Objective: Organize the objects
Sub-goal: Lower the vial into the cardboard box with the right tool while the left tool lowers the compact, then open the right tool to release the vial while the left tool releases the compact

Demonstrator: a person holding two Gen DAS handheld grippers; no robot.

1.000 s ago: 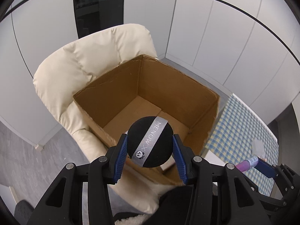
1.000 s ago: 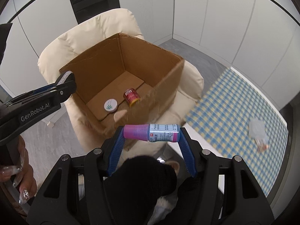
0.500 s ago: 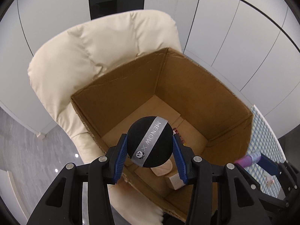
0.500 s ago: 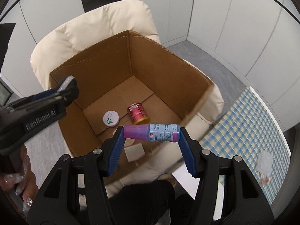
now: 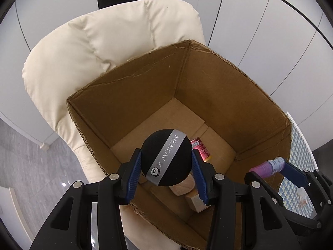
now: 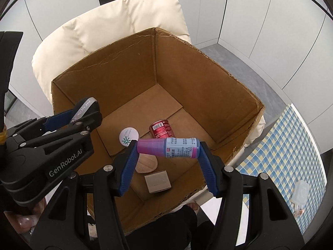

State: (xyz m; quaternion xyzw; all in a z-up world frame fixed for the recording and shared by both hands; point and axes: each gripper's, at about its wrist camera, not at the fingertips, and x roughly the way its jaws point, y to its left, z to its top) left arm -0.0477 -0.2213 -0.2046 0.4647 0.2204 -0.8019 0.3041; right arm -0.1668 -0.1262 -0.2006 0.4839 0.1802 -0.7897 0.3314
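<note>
A pink-and-blue bottle (image 6: 169,147) is clamped crosswise between the 2 blue pads of the right tongs (image 6: 168,152), above an open cardboard box (image 6: 210,95) that is seated on a cream armchair (image 6: 104,29). On the box floor beyond the tongs a red can (image 6: 162,128) and a white round lid (image 6: 128,136) are seen; under the bottle lie a beige pad (image 6: 146,163) and a small carton (image 6: 158,181). To the left, the left tongs (image 6: 83,112) are closed on a black puff with a grey band (image 6: 88,103). To the right, a blue-checked table (image 6: 291,145) is visible.
</note>
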